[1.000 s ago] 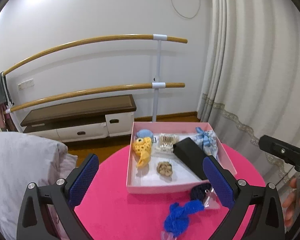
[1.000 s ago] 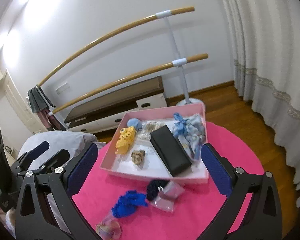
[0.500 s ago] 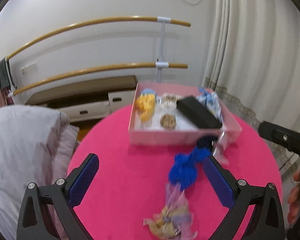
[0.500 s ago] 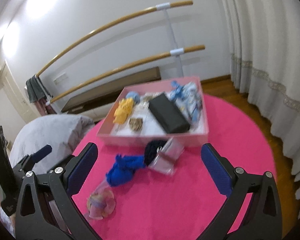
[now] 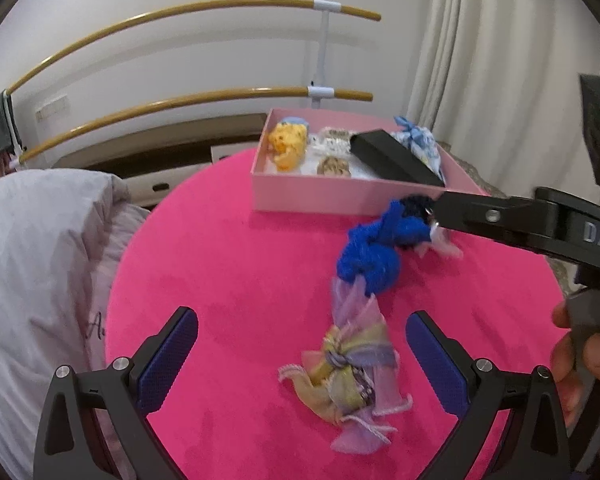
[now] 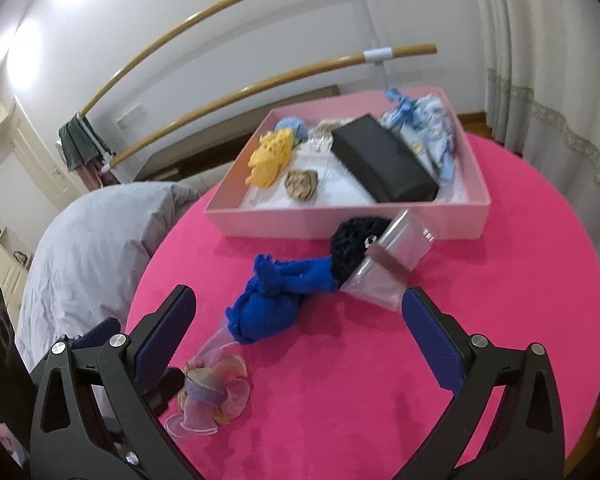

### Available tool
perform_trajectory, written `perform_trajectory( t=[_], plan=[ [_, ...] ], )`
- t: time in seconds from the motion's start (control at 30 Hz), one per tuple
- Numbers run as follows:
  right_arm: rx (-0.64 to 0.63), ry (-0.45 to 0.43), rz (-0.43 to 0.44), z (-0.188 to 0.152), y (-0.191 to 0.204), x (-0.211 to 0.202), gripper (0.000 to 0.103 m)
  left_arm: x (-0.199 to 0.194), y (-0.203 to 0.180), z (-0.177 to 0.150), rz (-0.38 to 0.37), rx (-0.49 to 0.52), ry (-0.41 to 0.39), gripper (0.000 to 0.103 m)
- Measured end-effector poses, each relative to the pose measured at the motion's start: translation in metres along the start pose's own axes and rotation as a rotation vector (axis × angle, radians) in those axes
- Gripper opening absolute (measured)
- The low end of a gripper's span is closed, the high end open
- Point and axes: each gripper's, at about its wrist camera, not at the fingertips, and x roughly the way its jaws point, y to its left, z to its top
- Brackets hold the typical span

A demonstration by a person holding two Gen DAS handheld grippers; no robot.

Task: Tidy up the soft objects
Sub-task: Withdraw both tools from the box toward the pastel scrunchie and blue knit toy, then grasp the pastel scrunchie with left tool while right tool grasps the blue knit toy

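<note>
Left gripper (image 5: 302, 360) (open), one pastel scrunchie (image 5: 346, 376)

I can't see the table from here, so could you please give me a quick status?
Left gripper open over pastel scrunchie. Right gripper open near blue scrunchie. Pink box unobstructed.

Matt pink felt table (image 6: 440, 380), fuzzy blue knit (image 6: 268, 308), sheer organza scrunchie (image 5: 348, 376)

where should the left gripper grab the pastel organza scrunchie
At the knotted middle of the pastel scrunchie, coming straight down from above: it lies flat on the pink table between the open left gripper's fingers, and its frilly edges would slip.
</note>
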Motion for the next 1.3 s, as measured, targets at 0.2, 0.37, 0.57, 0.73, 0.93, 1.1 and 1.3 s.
perform_trajectory(
  t=[0.2, 0.37, 0.57, 0.73, 0.93, 1.1, 1.3],
  plan=[
    [0.012, 0.047, 0.003, -0.01, -0.001, 0.015, 0.103, 0.017, -0.007, -0.008, -0.028, 0.01, 0.046, 0.103],
    [0.022, 0.081, 0.005, -0.019, -0.002, 0.026, 0.103, 0.042, -0.002, -0.011, -0.026, -0.023, 0.1, 0.101],
    [0.027, 0.093, 0.005, -0.024, -0.003, 0.032, 0.102, 0.061, 0.015, -0.009, -0.032, -0.059, 0.13, 0.086],
    [0.027, 0.103, 0.014, -0.026, 0.002, 0.039, 0.102, 0.068, 0.022, -0.003, -0.023, -0.047, 0.125, 0.075],
    [0.019, 0.104, 0.04, -0.021, 0.016, 0.055, 0.101, 0.071, 0.026, -0.002, -0.016, -0.03, 0.123, 0.071],
    [0.04, 0.11, 0.057, -0.017, 0.021, 0.076, 0.084, 0.075, 0.028, 0.0, -0.012, -0.027, 0.119, 0.065],
    [0.026, 0.095, 0.057, -0.016, 0.023, 0.089, 0.059, 0.079, 0.032, 0.004, -0.015, -0.035, 0.118, 0.053]
  ],
)
